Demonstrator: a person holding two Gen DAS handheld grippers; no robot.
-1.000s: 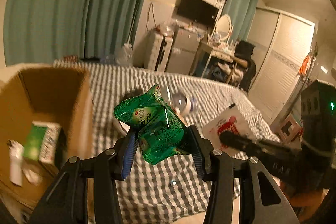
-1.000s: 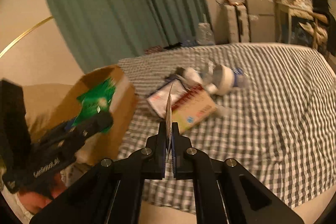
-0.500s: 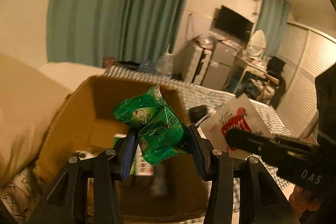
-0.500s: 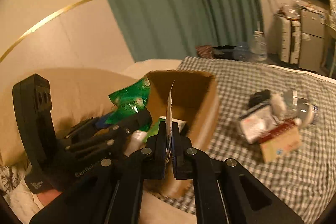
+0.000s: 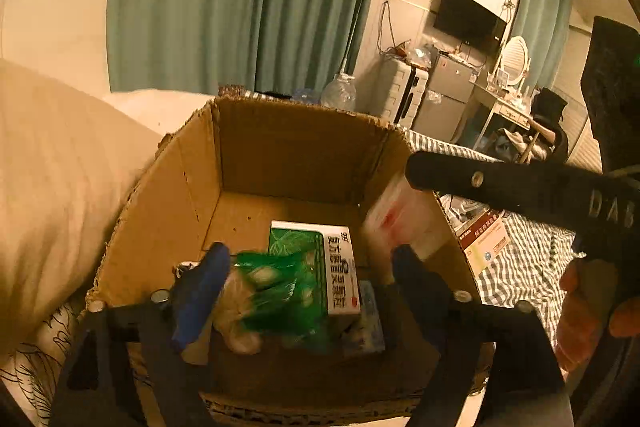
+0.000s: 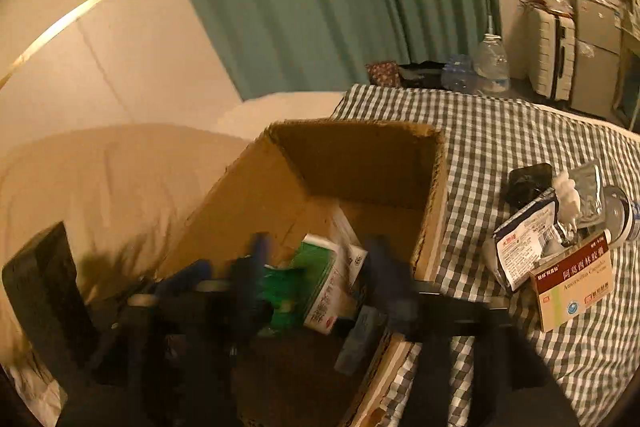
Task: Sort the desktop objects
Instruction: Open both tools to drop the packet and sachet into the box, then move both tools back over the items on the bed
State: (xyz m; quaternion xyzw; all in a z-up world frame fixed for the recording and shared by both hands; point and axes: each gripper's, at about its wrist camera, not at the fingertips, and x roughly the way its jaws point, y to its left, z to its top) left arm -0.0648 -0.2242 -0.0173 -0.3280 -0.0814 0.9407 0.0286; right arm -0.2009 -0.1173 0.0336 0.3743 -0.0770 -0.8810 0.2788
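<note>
Both tools are over the cardboard box (image 5: 192, 187) on the bed, jaws just opened: the left tool (image 5: 308, 279) has freed the green packet (image 5: 280, 287) (blurred), and the right tool (image 6: 316, 279) grips nothing, a white-and-red sachet (image 5: 404, 223) at the box's right wall.

Blurred green packet (image 5: 276, 291) inside cardboard box (image 5: 168, 195)
</note>
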